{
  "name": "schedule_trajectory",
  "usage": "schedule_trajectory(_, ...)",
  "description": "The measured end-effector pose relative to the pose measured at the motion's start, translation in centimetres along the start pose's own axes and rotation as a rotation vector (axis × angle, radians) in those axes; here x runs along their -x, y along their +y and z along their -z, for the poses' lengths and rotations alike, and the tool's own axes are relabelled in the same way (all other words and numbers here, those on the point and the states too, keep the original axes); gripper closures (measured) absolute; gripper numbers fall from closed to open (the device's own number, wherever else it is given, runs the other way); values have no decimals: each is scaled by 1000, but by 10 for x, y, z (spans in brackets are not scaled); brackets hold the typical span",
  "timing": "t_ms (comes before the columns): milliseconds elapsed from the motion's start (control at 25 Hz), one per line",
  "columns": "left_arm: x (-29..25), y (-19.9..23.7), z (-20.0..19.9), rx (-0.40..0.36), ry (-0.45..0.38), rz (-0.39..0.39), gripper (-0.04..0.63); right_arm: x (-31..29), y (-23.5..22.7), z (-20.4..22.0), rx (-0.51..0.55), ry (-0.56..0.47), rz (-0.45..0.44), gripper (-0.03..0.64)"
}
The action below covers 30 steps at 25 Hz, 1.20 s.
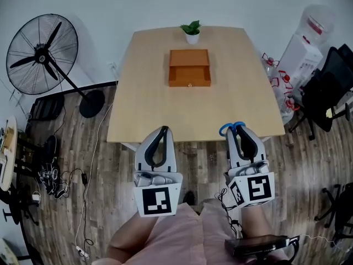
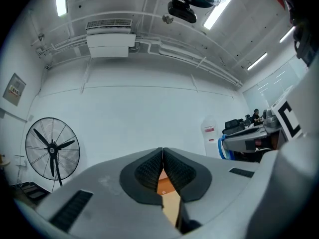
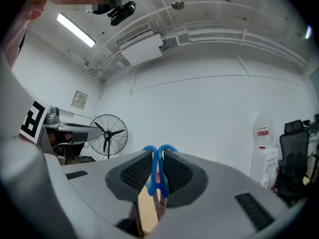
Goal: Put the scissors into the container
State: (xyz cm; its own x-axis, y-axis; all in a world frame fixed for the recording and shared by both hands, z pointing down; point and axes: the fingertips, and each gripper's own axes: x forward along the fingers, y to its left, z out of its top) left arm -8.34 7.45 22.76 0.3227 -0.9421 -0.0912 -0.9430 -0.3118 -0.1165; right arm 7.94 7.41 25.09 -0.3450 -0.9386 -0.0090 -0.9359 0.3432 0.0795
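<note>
At lower right, the right gripper (image 1: 236,129) has its jaws clenched on the blue-handled scissors (image 1: 225,129), the left gripper (image 1: 164,130) has its jaws pressed together on nothing, and the orange container (image 1: 189,68) sits upper centre on the surface (image 1: 149,112).

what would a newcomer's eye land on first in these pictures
Probably the blue-handled scissors clamped in the right hand-held gripper, at the near edge of the table. Next, the orange container mid-table with a small potted plant behind it, and the big floor fan to the left.
</note>
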Motion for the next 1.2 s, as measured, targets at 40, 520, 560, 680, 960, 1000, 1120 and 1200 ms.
schedule_trajectory(40, -5, 1, 1, 3, -2, 6, 586, -4, -2, -1, 2, -2, 5, 545)
schedule_trajectory(520, -60, -18, 26, 2, 50, 76, 586, -36, -39, 16, -28, 21, 50, 545)
schedule_trajectory(560, -68, -19, 28, -4, 57, 80, 586, -41, -45, 19, -33, 26, 51, 545)
schedule_trajectory(680, -96, -24, 36, -19, 79, 94, 586, -61, -64, 30, -56, 43, 56, 545)
schedule_trajectory(960, -173, -33, 45, -52, 106, 91, 586, -120, -118, 44, -98, 39, 41, 545)
schedule_trajectory(1000, -184, -33, 45, -57, 106, 86, 586, -130, -126, 44, -101, 35, 35, 545)
schedule_trajectory(1120, -215, -31, 44, -67, 104, 57, 586, -162, -144, 40, -102, 19, 2, 545)
schedule_trajectory(1200, -232, -28, 39, -70, 94, 35, 586, -181, -151, 34, -96, 5, -30, 545)
